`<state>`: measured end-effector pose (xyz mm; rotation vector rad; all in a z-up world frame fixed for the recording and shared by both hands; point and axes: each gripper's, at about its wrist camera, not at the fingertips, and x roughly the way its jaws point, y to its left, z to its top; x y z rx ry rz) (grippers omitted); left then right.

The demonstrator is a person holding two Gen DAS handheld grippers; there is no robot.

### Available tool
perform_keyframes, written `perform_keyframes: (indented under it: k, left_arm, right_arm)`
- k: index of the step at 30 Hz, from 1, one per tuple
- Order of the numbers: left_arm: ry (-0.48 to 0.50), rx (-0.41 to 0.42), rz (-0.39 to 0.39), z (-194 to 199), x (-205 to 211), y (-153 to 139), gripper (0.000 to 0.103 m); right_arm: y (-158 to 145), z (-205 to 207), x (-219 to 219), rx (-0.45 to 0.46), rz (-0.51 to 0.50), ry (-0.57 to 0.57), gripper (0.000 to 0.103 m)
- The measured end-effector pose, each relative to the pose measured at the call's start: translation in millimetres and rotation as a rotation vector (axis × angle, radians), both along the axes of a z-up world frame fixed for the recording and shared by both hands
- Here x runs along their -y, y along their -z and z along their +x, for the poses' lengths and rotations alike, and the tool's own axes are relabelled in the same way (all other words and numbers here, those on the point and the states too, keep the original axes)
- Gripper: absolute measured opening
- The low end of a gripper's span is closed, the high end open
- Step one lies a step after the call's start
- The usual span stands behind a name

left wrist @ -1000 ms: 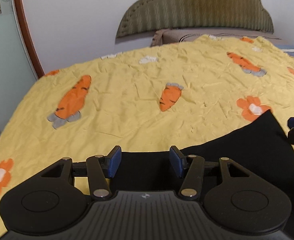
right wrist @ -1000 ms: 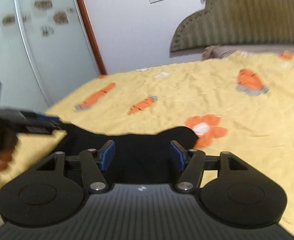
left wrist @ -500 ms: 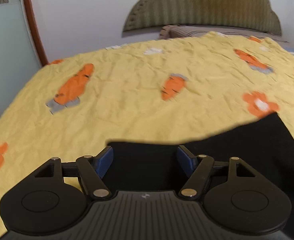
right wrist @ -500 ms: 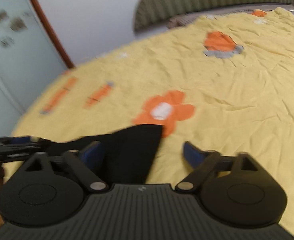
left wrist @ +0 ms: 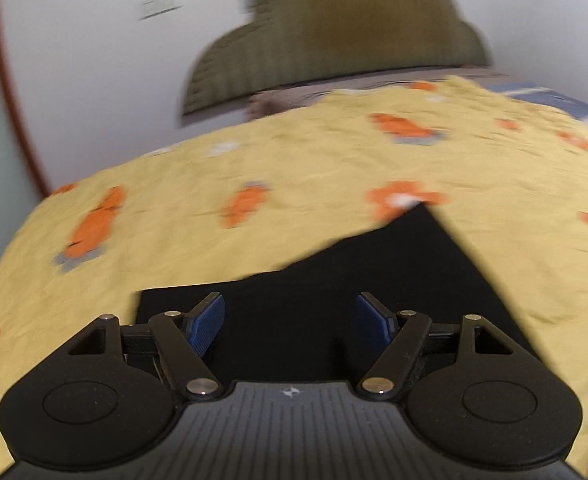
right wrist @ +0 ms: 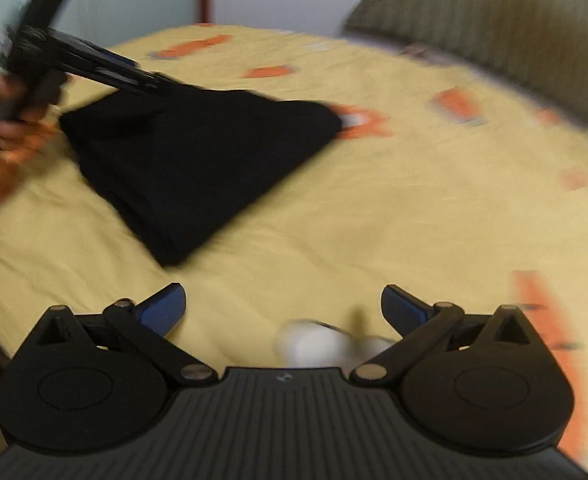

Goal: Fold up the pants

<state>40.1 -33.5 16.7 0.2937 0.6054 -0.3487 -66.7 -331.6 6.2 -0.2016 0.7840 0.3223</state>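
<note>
The black pants lie folded into a flat wedge on the yellow bedspread. My left gripper hovers over their near edge, the pants spreading beneath and beyond it. Its jaws are opening and the blue pads do not press the cloth. In the right wrist view that left gripper reaches in from the upper left, held by a hand. My right gripper has drawn back from the pants. Its jaws are opening wide over bare bedspread with nothing between them.
The bedspread carries orange carrot and flower prints. An olive headboard stands against the white wall at the far end. A small blurred white object lies just in front of my right gripper. A door frame runs along the left.
Both grippers' jaws have spread wider. The right gripper let go of the pants' edge and swung to the right, off the cloth. The left gripper shifted sideways along the pants.
</note>
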Motion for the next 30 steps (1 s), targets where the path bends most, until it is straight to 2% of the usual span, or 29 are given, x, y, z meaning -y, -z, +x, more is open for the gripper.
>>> perform_keyframes:
  k: [2,4,5,6,8,11,16,18,20,25,30]
  left_arm:
    - [0.078,-0.035,0.003,-12,23,10,0.079]
    - [0.131,-0.068,0.054,-22,44,29,0.078]
    - [0.137,-0.063,0.103,-26,54,41,0.078]
    - [0.132,-0.018,0.124,-31,57,49,0.079]
    - [0.139,0.034,0.147,-38,59,48,0.079]
    - [0.101,0.060,0.123,-38,46,33,0.079]
    - [-0.094,0.148,0.086,-24,-1,11,0.079]
    - [-0.157,0.112,0.036,-13,-25,6,0.079]
    - [-0.188,0.045,-0.047,-1,-49,4,0.079]
    - [-0.270,-0.111,-0.227,23,-110,8,0.079]
    - [-0.296,-0.347,-0.469,45,-179,23,0.079]
  right_arm:
    - [-12,-4,17,0.033,0.013,0.079,0.103]
    - [-22,-4,30,0.079,0.121,0.152,0.103]
    - [-23,-1,33,0.088,0.188,0.187,0.103]
    - [-22,4,34,0.086,0.244,0.210,0.103]
    - [-14,14,29,0.088,0.337,0.219,0.103]
    - [1,30,21,0.074,0.480,0.238,0.103]
    - [38,62,35,-0.077,0.871,0.241,0.103]
    - [54,70,43,-0.128,1.037,0.256,0.103]
    - [64,78,48,-0.165,1.103,0.280,0.103]
    - [64,85,35,-0.199,1.092,0.210,0.103]
    - [67,90,22,-0.254,1.076,0.195,0.101]
